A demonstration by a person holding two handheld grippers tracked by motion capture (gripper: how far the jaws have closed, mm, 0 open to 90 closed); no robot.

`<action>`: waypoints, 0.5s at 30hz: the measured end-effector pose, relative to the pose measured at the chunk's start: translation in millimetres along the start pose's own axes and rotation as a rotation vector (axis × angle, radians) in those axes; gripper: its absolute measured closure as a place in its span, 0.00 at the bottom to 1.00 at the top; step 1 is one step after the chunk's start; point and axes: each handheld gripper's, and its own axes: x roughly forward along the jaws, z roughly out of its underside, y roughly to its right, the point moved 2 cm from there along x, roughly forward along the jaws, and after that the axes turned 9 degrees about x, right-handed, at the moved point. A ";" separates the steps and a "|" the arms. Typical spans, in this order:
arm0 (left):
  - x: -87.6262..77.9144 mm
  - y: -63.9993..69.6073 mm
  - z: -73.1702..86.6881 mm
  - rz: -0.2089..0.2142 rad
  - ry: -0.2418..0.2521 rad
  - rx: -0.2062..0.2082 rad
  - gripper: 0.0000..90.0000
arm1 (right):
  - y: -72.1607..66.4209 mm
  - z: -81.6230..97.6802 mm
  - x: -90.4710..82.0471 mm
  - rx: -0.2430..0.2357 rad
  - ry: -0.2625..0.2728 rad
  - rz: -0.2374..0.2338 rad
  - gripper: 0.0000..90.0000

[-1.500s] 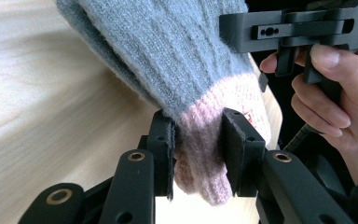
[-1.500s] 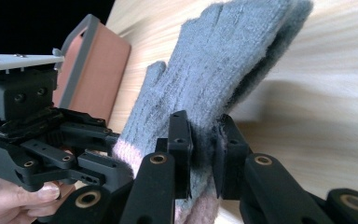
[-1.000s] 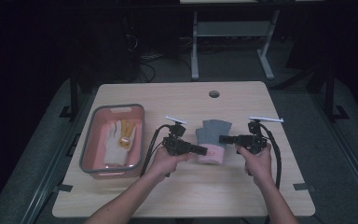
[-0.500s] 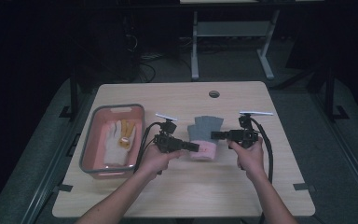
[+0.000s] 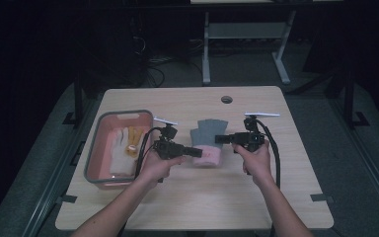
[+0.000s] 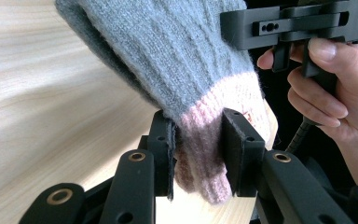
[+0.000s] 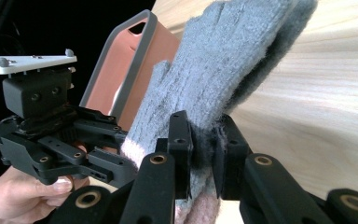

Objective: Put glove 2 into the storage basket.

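High view: at a pale wood-grain desk [image 5: 187, 197], a person holds a grey knit glove [image 5: 206, 134] with a pink ribbed cuff between two handheld tools, at the desk's middle, just right of a pink bin [image 5: 101, 148] with a grey rim. The left gripper [image 6: 198, 154] has its fingers clamped on the cuff; the right gripper [image 7: 204, 156] has its fingers pinched on the grey edge just above the cuff. Judging from this, the glove is being carried toward the bin, where a cream glove [image 5: 121, 150] already lies. Done well, both hands should travel together so the soft, stretchy wool neither sags nor slips, and lift clear of the rigid rim before letting go. The knit looks fuzzy and limp.
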 end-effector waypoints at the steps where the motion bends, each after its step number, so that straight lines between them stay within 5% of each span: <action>1: -0.9 -0.5 -0.1 -0.002 0.002 0.000 0.74 | -0.3 -0.5 1.2 0.001 -0.002 -0.001 0.88; 15: -20.0 -8.1 -1.2 -0.018 0.023 -0.005 0.74 | -16.5 -8.4 15.2 -0.018 -0.014 -0.009 0.88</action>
